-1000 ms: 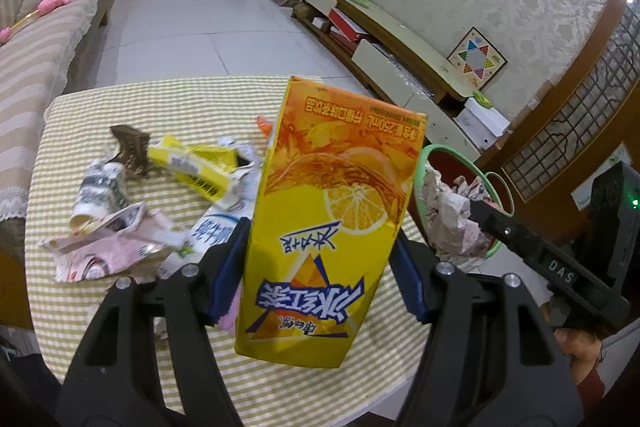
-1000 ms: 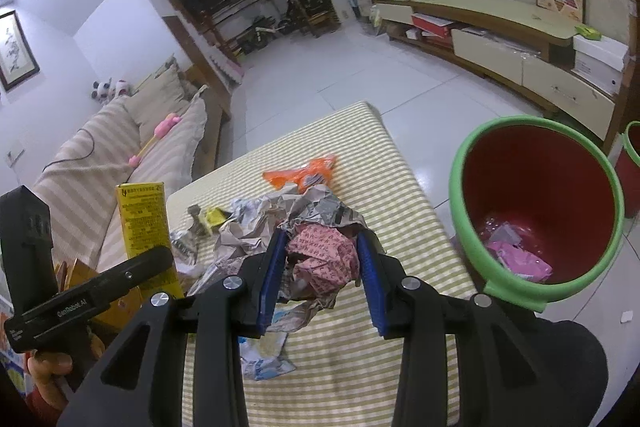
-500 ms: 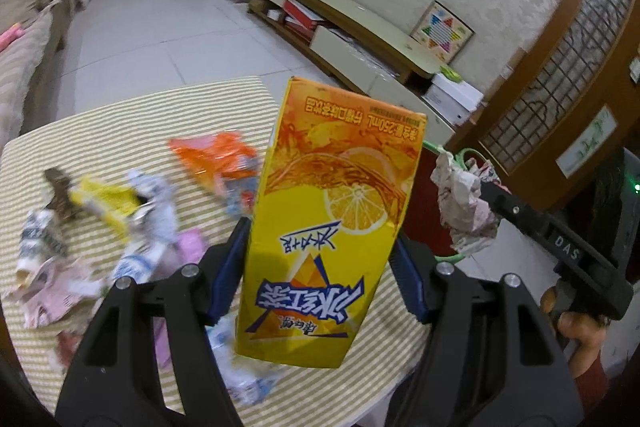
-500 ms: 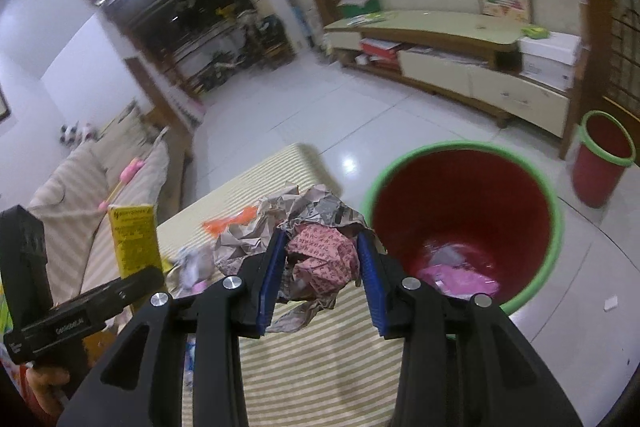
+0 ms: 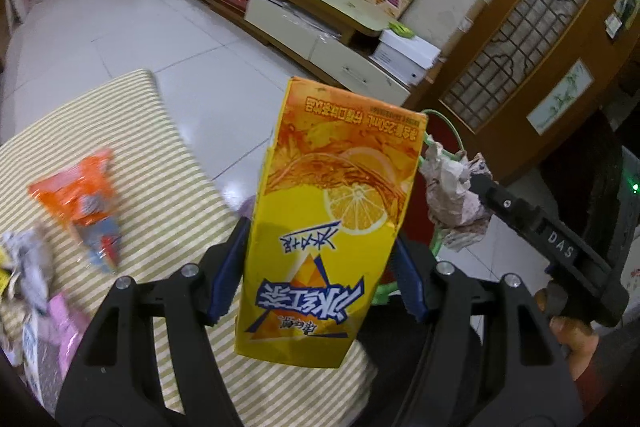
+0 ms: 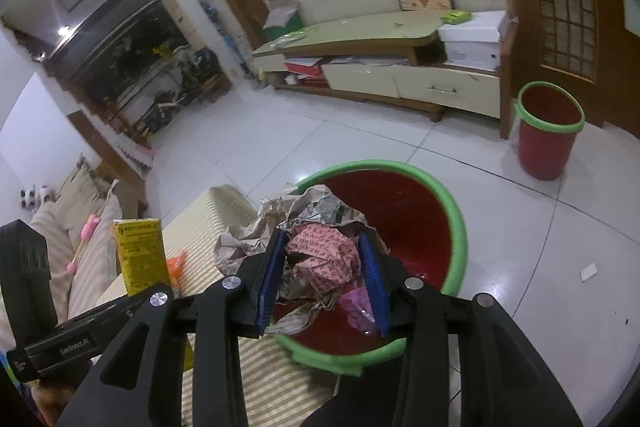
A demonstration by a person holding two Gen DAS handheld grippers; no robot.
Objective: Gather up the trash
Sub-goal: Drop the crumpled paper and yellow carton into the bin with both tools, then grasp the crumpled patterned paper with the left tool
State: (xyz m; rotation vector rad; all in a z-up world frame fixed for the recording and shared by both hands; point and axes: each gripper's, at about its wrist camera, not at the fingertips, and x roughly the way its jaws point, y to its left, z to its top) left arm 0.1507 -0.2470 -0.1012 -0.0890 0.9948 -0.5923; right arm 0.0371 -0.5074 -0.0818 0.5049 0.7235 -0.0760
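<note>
Living room with white floor tiles; striped tablecloth (image 5: 168,163) covers the table, and a red bin with green rim (image 6: 448,211) stands on the floor just off the tabletop's right edge.

Step in hand, judged: dropping held trash into the bin. To do it well, the right gripper (image 6: 324,275) should sit squarely over the red opening, clear of the rim, before its fingers part; the paper is bulky and could catch on the rim.

Right gripper: blue pads closed partway on a crumpled newspaper wad (image 6: 320,259), hanging above the bin's near rim.

Left gripper (image 5: 316,275): fingers clamped on the sides of a yellow lemon-tea carton (image 5: 332,219), upright, print inverted, over the tabletop's right edge.

An orange snack wrapper (image 5: 80,195) lies on the tabletop.
</note>
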